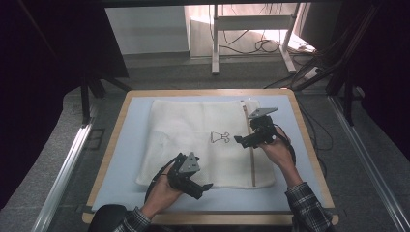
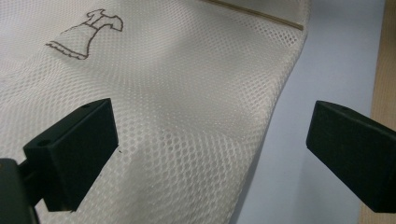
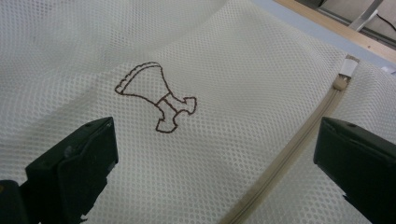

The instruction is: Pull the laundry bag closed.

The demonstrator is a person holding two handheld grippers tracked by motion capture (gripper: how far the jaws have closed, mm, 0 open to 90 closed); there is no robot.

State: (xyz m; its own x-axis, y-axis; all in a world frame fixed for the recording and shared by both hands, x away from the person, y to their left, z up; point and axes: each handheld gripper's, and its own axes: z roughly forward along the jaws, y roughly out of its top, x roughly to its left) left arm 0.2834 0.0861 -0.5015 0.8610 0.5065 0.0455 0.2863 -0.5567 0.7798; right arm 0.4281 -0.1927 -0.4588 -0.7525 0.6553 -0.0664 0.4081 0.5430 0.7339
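Observed: one blue-topped table [image 1: 125,145] bearing one white mesh laundry bag [image 1: 193,130] laid flat at centre, one zip [image 1: 251,154] along its right side, one embroidered dress motif [image 1: 220,137] mid-bag, and two grippers, left gripper [image 1: 205,188] over the near edge and right gripper [image 1: 241,141] near the zip, both with jaws apart, empty.

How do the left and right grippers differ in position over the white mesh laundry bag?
The left gripper sits at the white mesh laundry bag's near edge; the right gripper hovers mid-bag between the embroidered dress outline and the beige zipper. Both are open and hold nothing.
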